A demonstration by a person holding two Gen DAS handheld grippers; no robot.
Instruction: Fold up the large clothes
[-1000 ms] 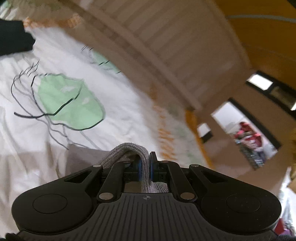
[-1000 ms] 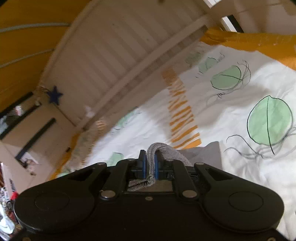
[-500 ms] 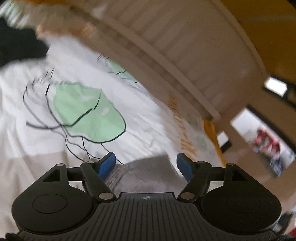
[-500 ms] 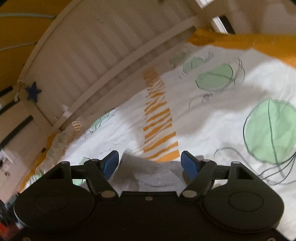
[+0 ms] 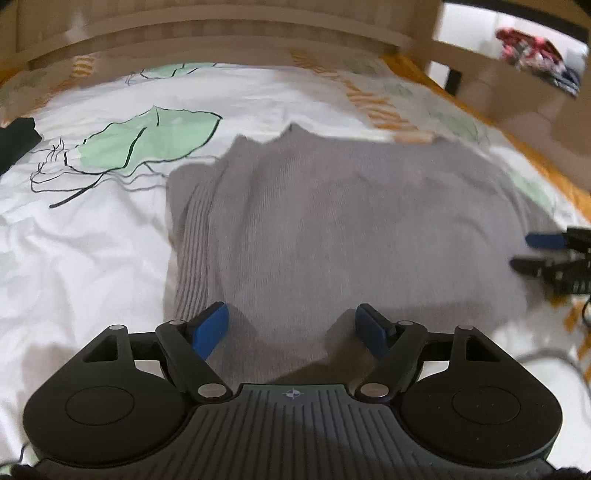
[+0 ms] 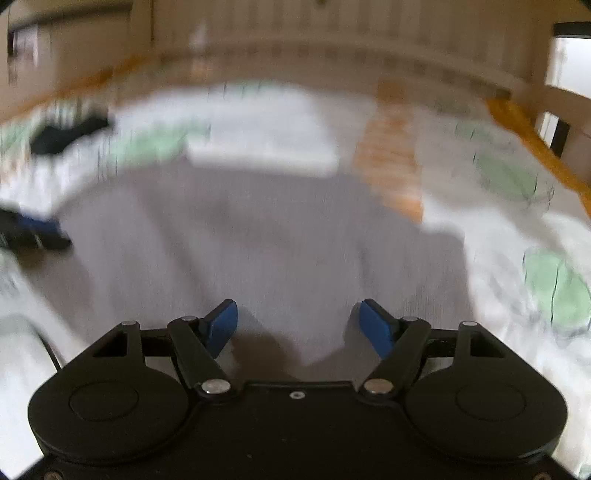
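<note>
left wrist view: grey knit sweater [image 5: 332, 221] lies on the bed, on a white duvet [image 5: 92, 258] printed with green leaf shapes and orange stripes. the garment looks folded into a broad, roughly rectangular shape. a ribbed band [image 5: 195, 240] runs down its left side, with a flap of the same grey fabric showing just beyond it. the far edge of the sweater is uneven, with a small peak near the middle.

left hand-held gripper [image 5: 291, 325]: jaws wide apart, blue pads [image 5: 210, 328] clear of the fabric. the near edge of the sweater lies below and between the fingers, but nothing is pinched. shadow of the tool falls on the near hem.

right hand-held gripper [image 6: 299, 325]: jaws likewise spread wide, nothing between the pads; grey fabric directly beneath. this view is heavily motion-blurred, so texture and folds cannot be read. the right hand-held gripper also shows at the right edge of the left view [image 5: 554, 254], over the sweater's right border; the left one shows at the left edge of the right view [image 6: 33, 232].

both tools sit at the near side of the sweater, one toward each end, well apart.

other items: dark garment [image 5: 14, 140] on the duvet at the far left, apart from the sweater. wooden slatted bed frame [image 5: 221, 29] along the far side. orange sheet edge [image 5: 535, 155] along the right of the bed. thin cable [image 5: 546, 358] on the duvet near the right corner.
</note>
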